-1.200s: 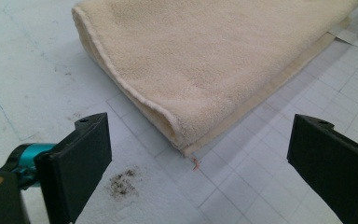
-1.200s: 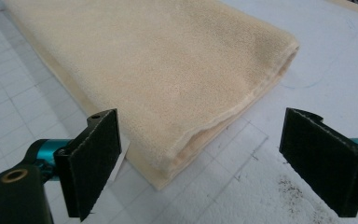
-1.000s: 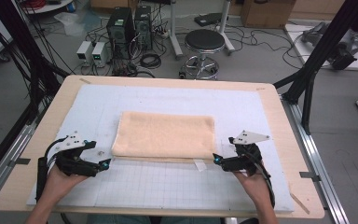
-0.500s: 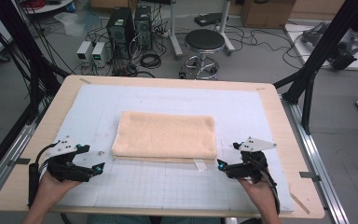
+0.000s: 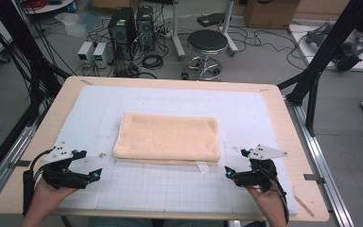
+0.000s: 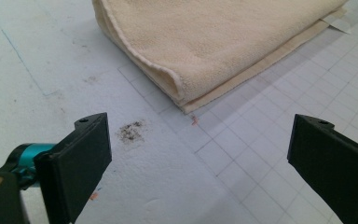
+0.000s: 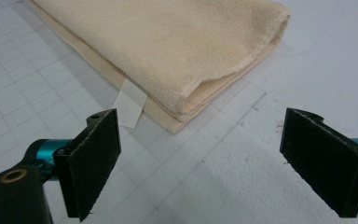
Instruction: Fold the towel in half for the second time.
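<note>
The folded towel [image 5: 167, 137] lies in the middle of the bench [image 5: 274, 101], on the white grid mat [image 5: 170, 187], with its long axis running left to right. Both hand-held grippers are on the person's side of the towel, a little apart from its near edge. The left hand-held gripper [image 5: 92, 175] is just off the towel's near left corner, and the right hand-held gripper [image 5: 227, 173] is just off the near right corner, beside the small white label [image 5: 202, 167] that sticks out from under the towel. The two stand about equally near to the towel, so I judge that the next move goes forward to the two near corners.

In the left gripper view the left hand-held gripper [image 6: 200, 172] has its jaws spread wide and holds nothing; the towel corner [image 6: 177, 91] lies ahead between them. In the right gripper view the right hand-held gripper [image 7: 200, 163] is also wide and empty, touching neither towel nor label
</note>
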A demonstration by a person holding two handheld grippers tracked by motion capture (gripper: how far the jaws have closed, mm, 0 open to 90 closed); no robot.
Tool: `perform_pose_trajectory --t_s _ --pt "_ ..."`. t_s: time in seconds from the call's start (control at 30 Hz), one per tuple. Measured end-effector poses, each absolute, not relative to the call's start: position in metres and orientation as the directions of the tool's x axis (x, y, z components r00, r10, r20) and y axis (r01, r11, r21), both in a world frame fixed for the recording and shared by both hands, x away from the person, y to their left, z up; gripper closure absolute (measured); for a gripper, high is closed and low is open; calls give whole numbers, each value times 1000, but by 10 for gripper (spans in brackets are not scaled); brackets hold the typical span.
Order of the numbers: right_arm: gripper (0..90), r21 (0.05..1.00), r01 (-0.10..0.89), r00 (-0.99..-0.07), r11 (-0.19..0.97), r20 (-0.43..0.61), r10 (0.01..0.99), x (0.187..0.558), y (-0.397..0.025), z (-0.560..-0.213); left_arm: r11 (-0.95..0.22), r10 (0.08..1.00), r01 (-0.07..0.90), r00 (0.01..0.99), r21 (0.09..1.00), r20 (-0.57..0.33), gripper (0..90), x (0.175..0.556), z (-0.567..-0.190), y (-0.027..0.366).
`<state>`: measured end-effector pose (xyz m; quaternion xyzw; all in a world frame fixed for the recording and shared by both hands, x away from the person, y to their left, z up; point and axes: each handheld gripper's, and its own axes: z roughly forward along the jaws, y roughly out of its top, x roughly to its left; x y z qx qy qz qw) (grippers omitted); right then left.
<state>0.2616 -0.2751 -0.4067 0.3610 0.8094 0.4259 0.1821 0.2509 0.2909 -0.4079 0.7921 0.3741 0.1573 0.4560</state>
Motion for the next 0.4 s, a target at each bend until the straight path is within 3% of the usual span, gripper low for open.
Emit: perform_pose_trajectory --t_s 0.4 --pt "117 818 424 -681 388 5 733 261 -273 -409 -304 738 442 670 844 -84 67 251 -407 291"
